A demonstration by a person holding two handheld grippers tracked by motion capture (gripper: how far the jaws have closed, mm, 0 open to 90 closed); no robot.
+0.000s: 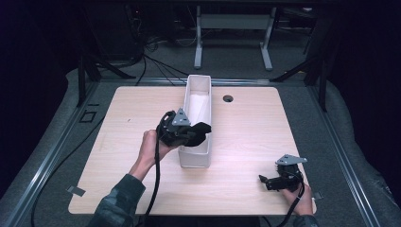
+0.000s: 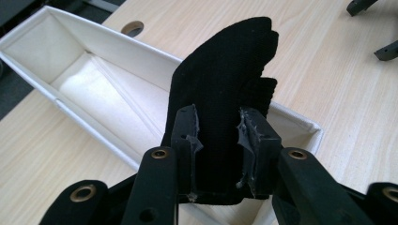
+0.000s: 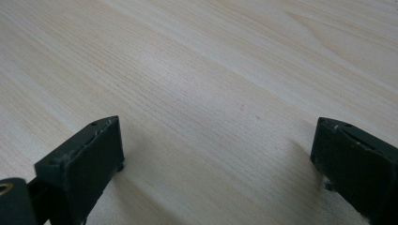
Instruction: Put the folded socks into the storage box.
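A long white box stands open-topped in the middle of the table, running away from me. My left gripper hovers over the box's near end, shut on a folded black cloth. In the left gripper view the black cloth sticks up between the pads, above the white box. My right gripper rests low at the table's near right, open, with bare wood between its fingers.
The light wooden table has a round cable hole to the right of the box's far end. Beyond the table stand metal desk legs and cables on a grey floor.
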